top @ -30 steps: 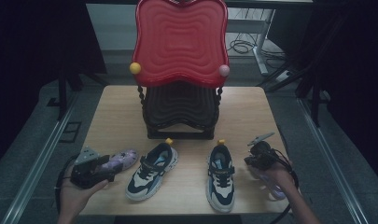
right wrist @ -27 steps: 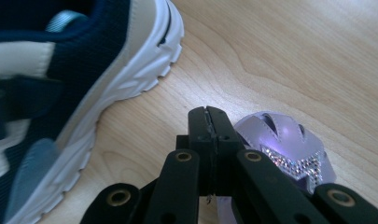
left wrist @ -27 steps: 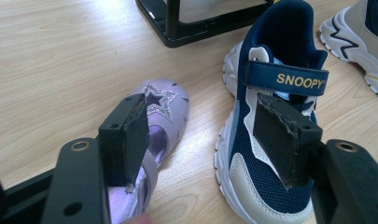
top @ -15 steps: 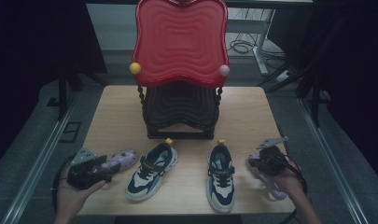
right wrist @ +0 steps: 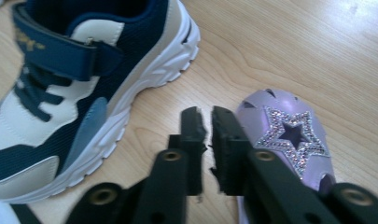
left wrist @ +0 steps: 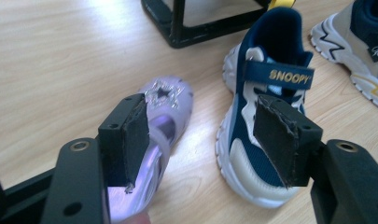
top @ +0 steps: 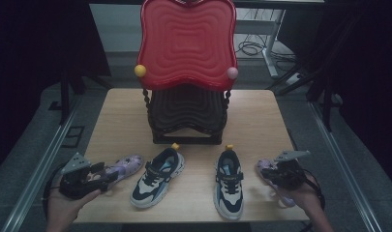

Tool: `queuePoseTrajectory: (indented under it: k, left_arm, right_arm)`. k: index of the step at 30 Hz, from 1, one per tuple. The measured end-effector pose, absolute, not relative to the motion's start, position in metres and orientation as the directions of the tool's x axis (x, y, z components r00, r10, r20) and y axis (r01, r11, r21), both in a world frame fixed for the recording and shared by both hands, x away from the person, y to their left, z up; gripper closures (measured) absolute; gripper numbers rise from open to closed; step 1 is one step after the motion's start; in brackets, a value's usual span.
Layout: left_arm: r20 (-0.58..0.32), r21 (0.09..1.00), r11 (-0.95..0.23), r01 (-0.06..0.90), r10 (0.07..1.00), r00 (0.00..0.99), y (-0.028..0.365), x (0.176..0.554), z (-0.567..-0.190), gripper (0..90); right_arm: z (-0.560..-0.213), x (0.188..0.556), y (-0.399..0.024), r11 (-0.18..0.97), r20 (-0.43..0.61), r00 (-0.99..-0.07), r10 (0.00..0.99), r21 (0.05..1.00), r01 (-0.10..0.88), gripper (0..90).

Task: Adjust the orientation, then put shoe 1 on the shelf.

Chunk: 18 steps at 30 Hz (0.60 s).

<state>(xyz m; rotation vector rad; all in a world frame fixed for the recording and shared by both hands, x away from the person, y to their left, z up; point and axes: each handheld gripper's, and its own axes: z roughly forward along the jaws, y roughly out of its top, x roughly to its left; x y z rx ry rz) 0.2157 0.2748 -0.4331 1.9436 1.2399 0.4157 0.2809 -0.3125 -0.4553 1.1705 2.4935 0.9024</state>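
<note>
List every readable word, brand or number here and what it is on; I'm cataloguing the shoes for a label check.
"SNOOPY": gold letters on the navy strap of the left sneaker.
Gold lettering on the strap of the right sneaker: too blurred to read.
Purple sandals: a glitter star on each, no text.
Red stand: no text.

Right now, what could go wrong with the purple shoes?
The right gripper has just been opening a little, jaws nearly together beside the right purple shoe; it might nudge it toward the table edge. The left gripper stands open over the left purple shoe and could bump the blue sneaker.
</note>
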Motion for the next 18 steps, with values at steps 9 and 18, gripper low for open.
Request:
queuePoseTrajectory:
  k: [9,18]
  left_arm:
    - [-0.132,0.737,-0.221,0.639,0.880,0.457,0.281,0.210,-0.438,35.9]
    - [-0.118,0.711,-0.241,0.661,0.885,0.450,0.290,0.205,-0.444,40.6]
  right_arm:
    - [-0.453,0.271,-0.315,0.485,0.037,-0.657,0.753,0.644,0.592,64.0]
    - [-0.450,0.262,-0.325,0.464,0.038,-0.639,0.768,0.654,0.597,61.3]
